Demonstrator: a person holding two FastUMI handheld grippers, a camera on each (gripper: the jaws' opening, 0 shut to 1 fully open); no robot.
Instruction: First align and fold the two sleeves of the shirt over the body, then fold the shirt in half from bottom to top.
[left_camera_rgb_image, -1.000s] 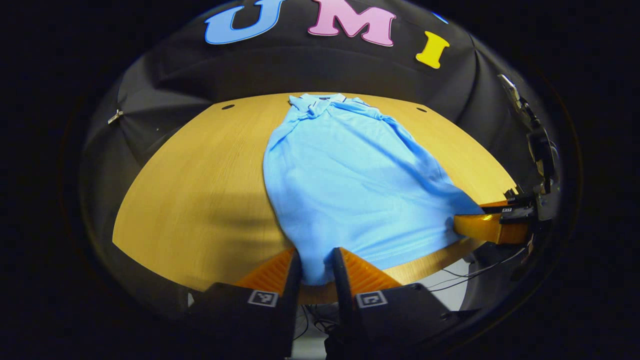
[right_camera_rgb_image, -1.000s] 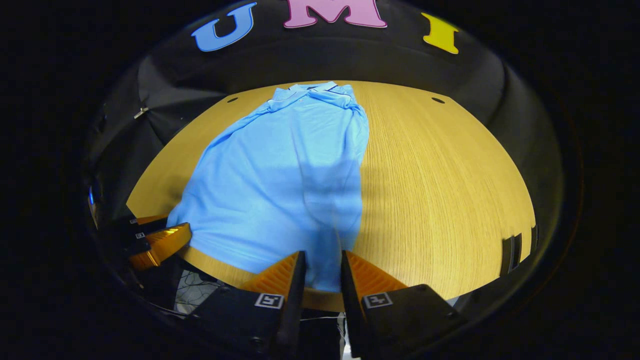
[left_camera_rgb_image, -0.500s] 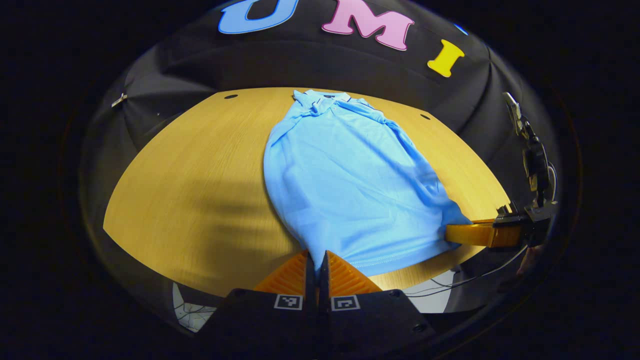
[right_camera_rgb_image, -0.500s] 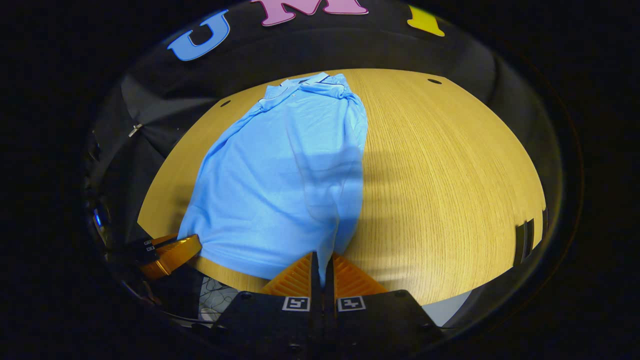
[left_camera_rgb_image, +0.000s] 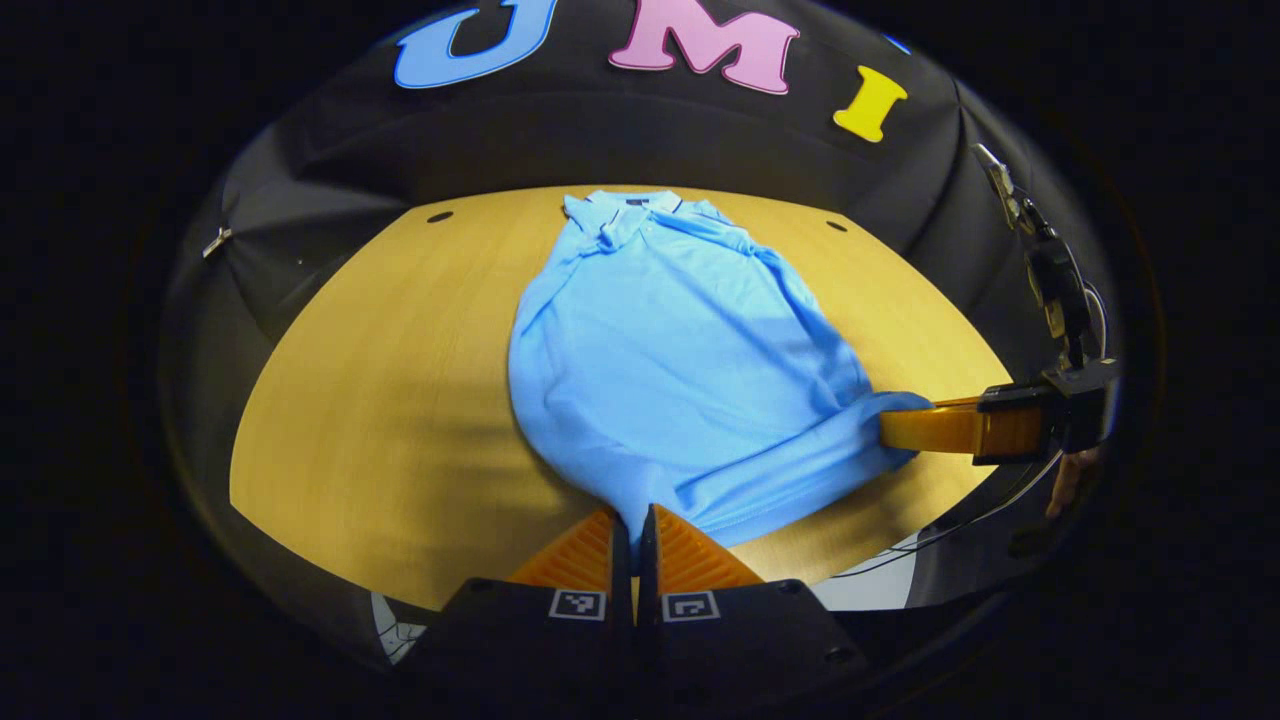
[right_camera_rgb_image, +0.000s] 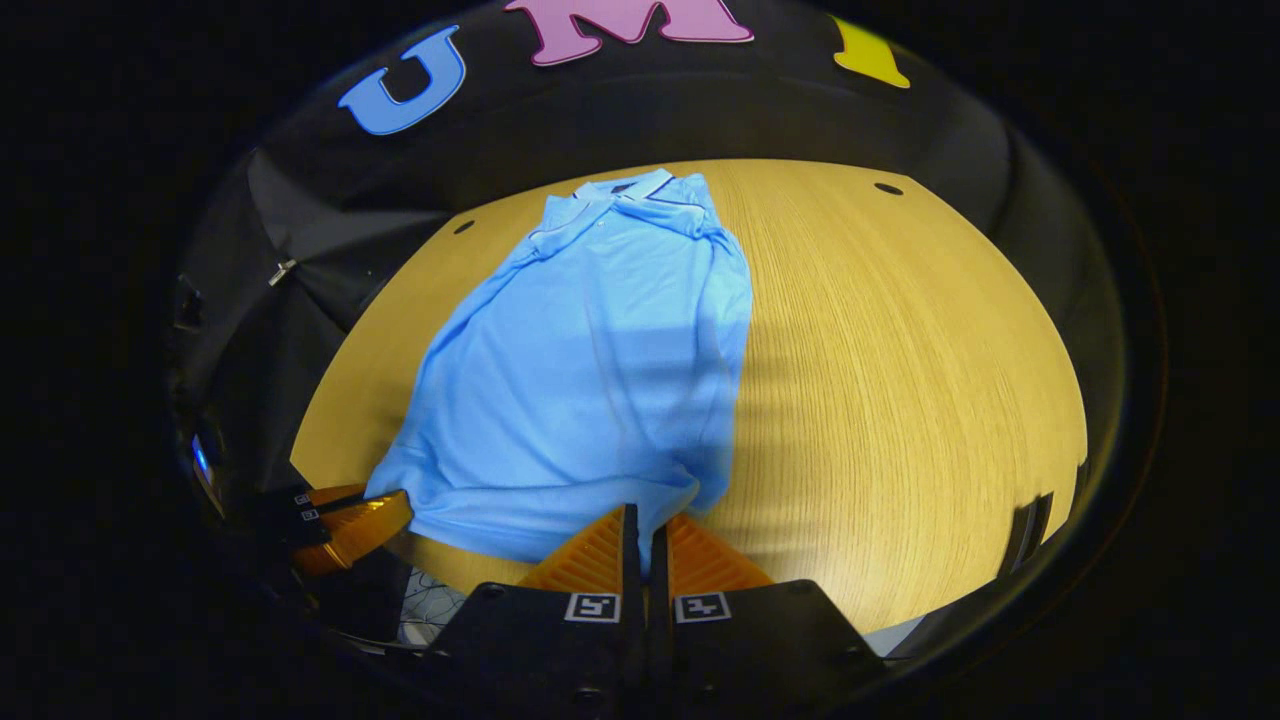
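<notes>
Wooden tabletop is seen in the left gripper view, with the light blue shirt laid along it, collar at the far end and hem nearest the camera. The sleeves appear already folded over the body, so the bottom-to-top fold is judged to be in hand. The left gripper is pressed together on the near left hem corner. At the other hem corner, the right gripper is seen farther off, its tips at the cloth.

On the same table in the right gripper view, the shirt runs from the collar down to the right gripper, pinched on the hem corner. The left gripper is seen at the opposite hem corner. Next, both corners would need to be lifted together and carried evenly toward the collar.
</notes>
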